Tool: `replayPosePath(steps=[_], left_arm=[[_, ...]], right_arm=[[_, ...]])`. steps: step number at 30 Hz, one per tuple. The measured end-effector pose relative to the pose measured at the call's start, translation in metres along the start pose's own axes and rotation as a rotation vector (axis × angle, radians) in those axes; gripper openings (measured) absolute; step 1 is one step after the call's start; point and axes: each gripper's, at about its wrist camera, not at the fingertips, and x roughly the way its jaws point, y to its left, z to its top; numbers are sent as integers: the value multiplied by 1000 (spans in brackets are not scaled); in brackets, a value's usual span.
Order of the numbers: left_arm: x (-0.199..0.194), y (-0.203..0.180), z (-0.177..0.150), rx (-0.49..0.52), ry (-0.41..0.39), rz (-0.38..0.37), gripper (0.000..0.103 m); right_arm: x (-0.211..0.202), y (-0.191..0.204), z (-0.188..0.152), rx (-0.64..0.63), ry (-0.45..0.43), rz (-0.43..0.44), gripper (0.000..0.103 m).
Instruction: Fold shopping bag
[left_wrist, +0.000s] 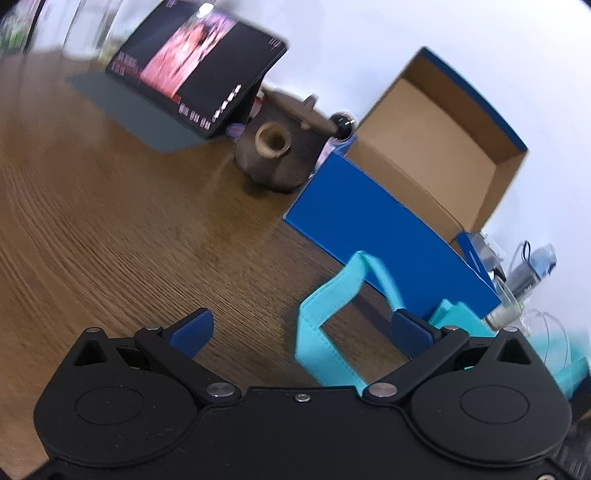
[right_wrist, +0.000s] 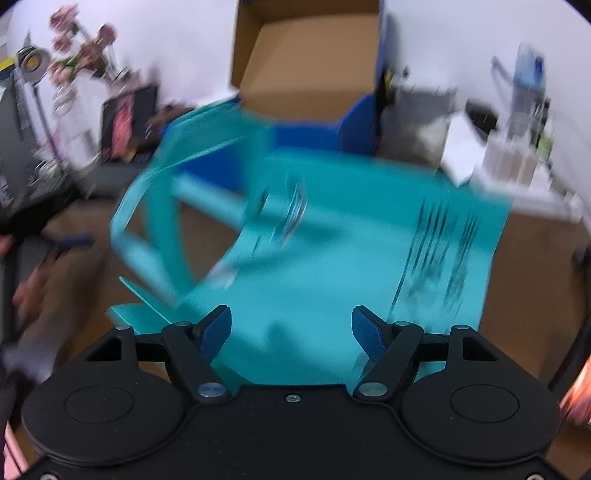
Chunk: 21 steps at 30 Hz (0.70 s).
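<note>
Turquoise non-woven shopping bag (right_wrist: 314, 258) lying limp across wooden counter (left_wrist: 110, 221), looking light, soft, floppy; handle loop (left_wrist: 332, 295) or side hems suiting grasp; both hand-held grippers (left_wrist: 301, 332) (right_wrist: 291, 332) hovering open, gripping nothing.

Each gripper, the left gripper (left_wrist: 301, 334) and the right gripper (right_wrist: 291, 332), has a matte black body with two round, disc-shaped housings side by side and a small silver screw at the centre of its front edge. Black linkage arms pivot on silver rivets and carry blue, finely ribbed fingertips (left_wrist: 194, 332). Triangular cut-outs sit at the outer corners of both bodies.
</note>
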Motion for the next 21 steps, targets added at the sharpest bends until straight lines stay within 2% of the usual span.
replayPosePath(steps=[1,4,6,9,13,18,21], left_arm=[[3,3,1,-25,-5,-5,103],[5,6,1,-61,-23,-91,103],[6,4,-1,-80,-1,-141,103],[3,2,-13,-77,25,-170,103],[-1,2,-28,-87,59,-240,103],[-9,-16,-50,-46,113,-339,103],[-20,-30,-66,-8,128,-410,103]], right_arm=[[0,0,-9,3,4,6,75],[3,0,-24,3,23,25,76],[6,-3,-27,0,20,36,77],[5,-4,-30,-6,20,38,78],[8,10,-36,-103,15,6,87],[5,22,-49,-163,-35,22,89],[2,33,-51,-209,-18,59,89]])
